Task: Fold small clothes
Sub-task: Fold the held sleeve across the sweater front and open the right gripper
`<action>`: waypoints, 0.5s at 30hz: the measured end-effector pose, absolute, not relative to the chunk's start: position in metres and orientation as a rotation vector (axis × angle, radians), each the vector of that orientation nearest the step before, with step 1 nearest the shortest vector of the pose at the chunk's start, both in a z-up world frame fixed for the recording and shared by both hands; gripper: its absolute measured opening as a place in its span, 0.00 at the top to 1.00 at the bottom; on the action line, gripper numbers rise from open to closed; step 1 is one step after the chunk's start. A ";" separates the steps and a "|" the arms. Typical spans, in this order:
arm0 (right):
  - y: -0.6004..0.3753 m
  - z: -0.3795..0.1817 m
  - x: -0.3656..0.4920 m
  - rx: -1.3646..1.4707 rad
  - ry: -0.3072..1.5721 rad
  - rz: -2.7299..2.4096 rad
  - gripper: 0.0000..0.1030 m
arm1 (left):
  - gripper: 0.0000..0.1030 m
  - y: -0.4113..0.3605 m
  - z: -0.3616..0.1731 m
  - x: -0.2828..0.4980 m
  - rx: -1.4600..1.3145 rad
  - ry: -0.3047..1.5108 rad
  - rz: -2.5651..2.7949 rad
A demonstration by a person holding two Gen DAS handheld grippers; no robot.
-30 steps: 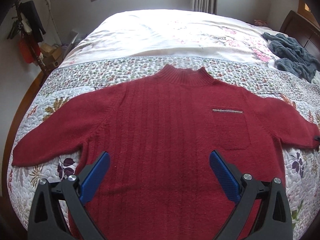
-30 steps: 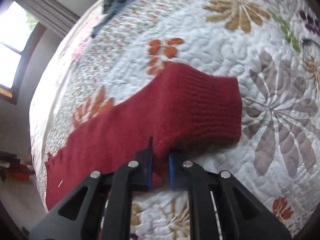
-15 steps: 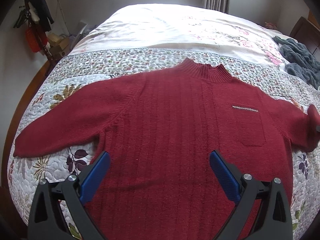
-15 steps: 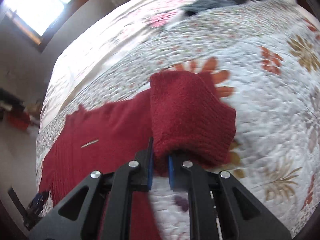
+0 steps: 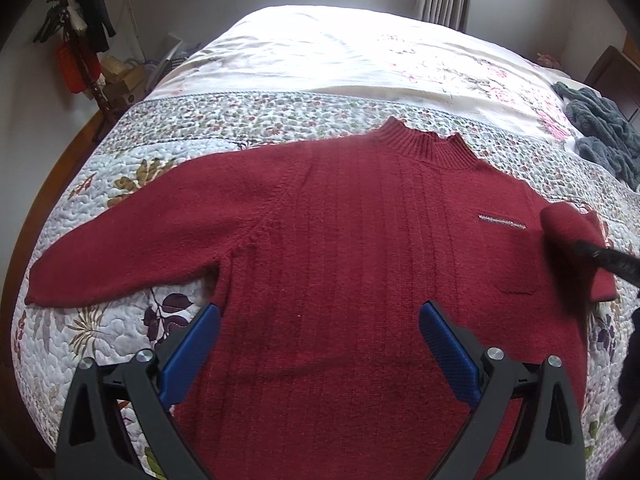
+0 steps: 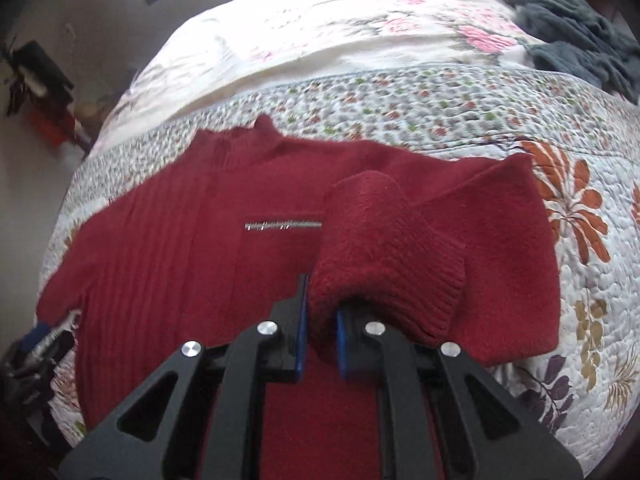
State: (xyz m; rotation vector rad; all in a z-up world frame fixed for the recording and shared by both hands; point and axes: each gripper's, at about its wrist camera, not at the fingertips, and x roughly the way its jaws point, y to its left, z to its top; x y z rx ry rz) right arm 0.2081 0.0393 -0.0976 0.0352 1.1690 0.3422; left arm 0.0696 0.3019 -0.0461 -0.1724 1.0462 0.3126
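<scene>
A dark red knit sweater lies front up on the quilted bed, collar pointing away. Its left sleeve stretches out flat. My left gripper hovers open above the lower body of the sweater, blue pads spread wide with nothing between them. My right gripper is shut on the cuff of the right sleeve, which is lifted and doubled back over the sweater near the chest pocket trim. In the left wrist view that cuff shows at the right edge with the right gripper's dark tip.
The floral quilt covers the bed, with a white floral sheet beyond. A grey-blue fuzzy garment lies at the far right. Clothes hang on a rack left of the bed. The wooden bed edge curves along the left.
My right gripper has carried the right sleeve cuff inward, from flat on the quilt to folded over the sweater's chest. The left gripper stayed open and drifted slightly left.
</scene>
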 end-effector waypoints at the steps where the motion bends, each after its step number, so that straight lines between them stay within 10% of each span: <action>1: 0.046 -0.104 0.207 0.014 1.182 0.342 0.90 | 0.04 0.303 -0.046 0.070 -0.173 1.047 0.312; 6: 0.066 -0.137 0.198 -0.075 1.271 0.377 0.80 | 0.04 0.304 -0.046 0.070 -0.178 1.049 0.306; 10: 0.063 -0.142 0.180 -0.010 1.318 0.503 0.52 | 0.04 0.301 -0.047 0.074 -0.176 1.057 0.289; 15: 0.027 -0.119 0.155 0.089 1.283 0.563 0.52 | 0.04 0.282 -0.048 0.085 -0.156 1.070 0.234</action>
